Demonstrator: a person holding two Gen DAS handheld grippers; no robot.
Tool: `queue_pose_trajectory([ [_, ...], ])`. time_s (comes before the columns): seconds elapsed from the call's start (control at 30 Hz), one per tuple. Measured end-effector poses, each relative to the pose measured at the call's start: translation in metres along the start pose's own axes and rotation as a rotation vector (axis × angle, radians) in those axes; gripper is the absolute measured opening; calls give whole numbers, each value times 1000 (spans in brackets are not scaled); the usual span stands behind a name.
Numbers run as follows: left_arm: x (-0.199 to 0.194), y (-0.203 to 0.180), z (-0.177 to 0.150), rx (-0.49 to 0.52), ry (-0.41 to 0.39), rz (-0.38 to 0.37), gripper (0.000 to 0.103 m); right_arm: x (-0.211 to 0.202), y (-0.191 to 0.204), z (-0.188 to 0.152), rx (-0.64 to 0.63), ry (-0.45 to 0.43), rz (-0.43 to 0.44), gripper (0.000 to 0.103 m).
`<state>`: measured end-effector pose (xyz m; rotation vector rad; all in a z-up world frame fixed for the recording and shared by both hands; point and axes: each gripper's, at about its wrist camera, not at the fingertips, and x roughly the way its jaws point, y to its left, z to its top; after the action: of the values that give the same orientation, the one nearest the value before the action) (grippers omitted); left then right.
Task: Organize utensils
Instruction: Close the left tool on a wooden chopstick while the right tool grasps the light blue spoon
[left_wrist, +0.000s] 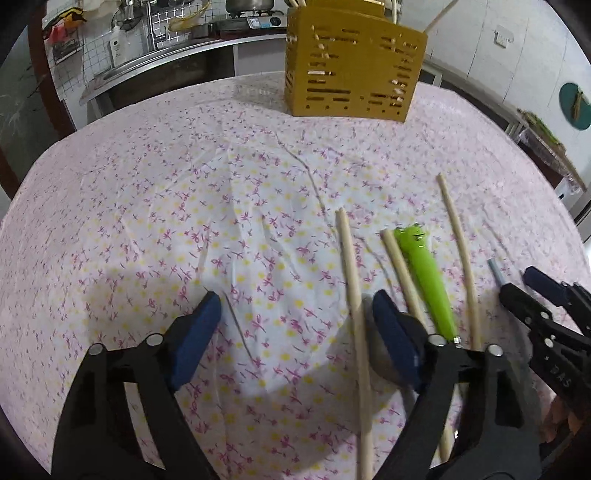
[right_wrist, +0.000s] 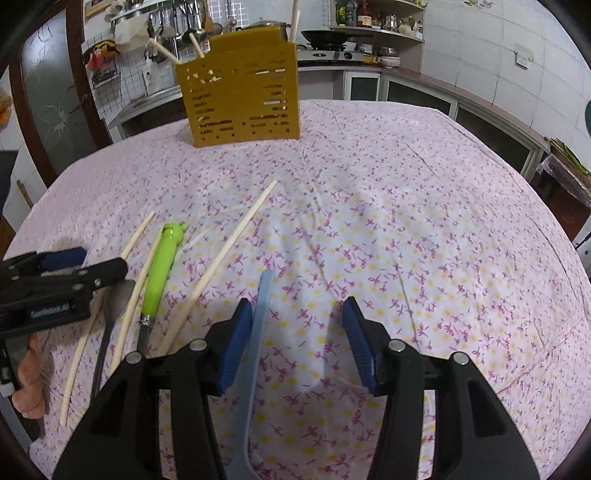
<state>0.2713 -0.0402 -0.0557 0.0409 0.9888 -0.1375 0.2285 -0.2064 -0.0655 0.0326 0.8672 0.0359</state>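
While utensils lie loose on the tablecloth (left_wrist: 184, 184), a pickup is judged in hand. Left gripper (left_wrist: 295, 332), lower centre: fingers wide, nothing held. Chopsticks (left_wrist: 351, 280), spoon (left_wrist: 384, 354), green-handled knife (left_wrist: 428, 277) at lower right. Yellow holder (left_wrist: 351, 70) upper centre. Right gripper (right_wrist: 291, 343): half-open beside blue handle (right_wrist: 258, 325); closing needed next.

Bare cloth (right_wrist: 406, 229) open ahead and right, chopsticks (right_wrist: 225, 251) and green-handled utensil (right_wrist: 162, 269) crowding left, yellow holder (right_wrist: 240, 99) blocking far edge.

The spoon (left_wrist: 384, 354) bowl lies partly behind the left gripper (left_wrist: 295, 332) (its handle runs off-frame below).
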Motion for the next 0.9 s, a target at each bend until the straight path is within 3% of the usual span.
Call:
queue_pose_trajectory([
  [0.07,1,-2,2,15,-3,17,76,0,0,0,-4,3,-4,48],
  [0.23,5,-4,10,23,9,28,69,1,4,2,-19,12,5,27],
  [0.4,7,-9,16,44,15,27,53,3,9,5,-51,28,7,16],
  [0.47,7,-11,16,50,16,30,50,5,10,8,-50,41,12,14],
  [0.57,6,-13,15,70,15,18,39,8,8,13,-39,64,32,12],
  [0.83,9,-14,23,79,57,1,31,16,4,23,-21,96,68,9],
  [0.9,9,-13,24,68,58,2,24,17,4,24,-15,95,71,8],
])
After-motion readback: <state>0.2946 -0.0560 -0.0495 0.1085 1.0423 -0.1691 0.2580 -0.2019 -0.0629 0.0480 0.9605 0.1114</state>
